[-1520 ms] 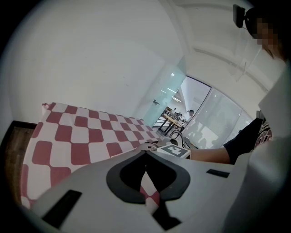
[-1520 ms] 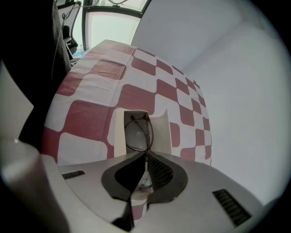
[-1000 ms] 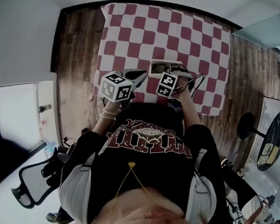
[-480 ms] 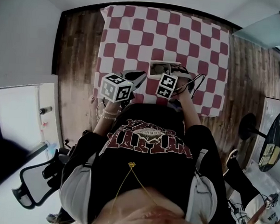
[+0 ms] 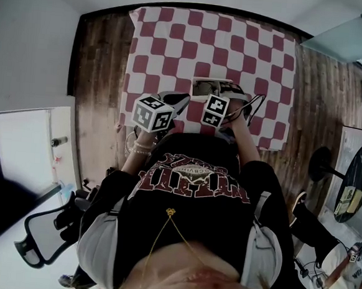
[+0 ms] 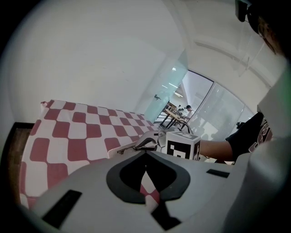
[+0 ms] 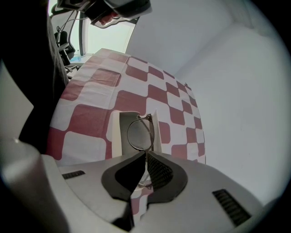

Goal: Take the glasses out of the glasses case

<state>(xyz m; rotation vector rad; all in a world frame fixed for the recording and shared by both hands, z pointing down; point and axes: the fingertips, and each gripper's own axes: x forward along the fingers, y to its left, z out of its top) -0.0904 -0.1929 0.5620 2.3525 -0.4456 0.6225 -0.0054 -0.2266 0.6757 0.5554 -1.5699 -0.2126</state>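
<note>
An open white glasses case (image 7: pixel 116 132) lies on the red-and-white checkered cloth (image 5: pixel 176 41) near the table's front edge. A thin metal-framed pair of glasses (image 7: pixel 140 133) stands tilted over the case, one round lens showing. My right gripper (image 7: pixel 145 157) is shut on the glasses' frame just below that lens. In the head view the case (image 5: pixel 206 83) sits just ahead of the right gripper (image 5: pixel 221 95). My left gripper (image 6: pixel 145 152) has its jaws shut with nothing between them, its tips close to the case's near edge (image 6: pixel 122 149); in the head view it (image 5: pixel 183 98) is left of the case.
The table is ringed by wooden floor (image 5: pixel 100 59). A black cable (image 5: pixel 256 106) loops by the right gripper. A person's hand and sleeve (image 6: pixel 223 146) hold the right gripper's marker cube (image 6: pixel 183 145). An office chair (image 5: pixel 43 236) stands at lower left.
The left gripper has edged very slightly to the right. The right gripper, the glasses and the case stay where they were.
</note>
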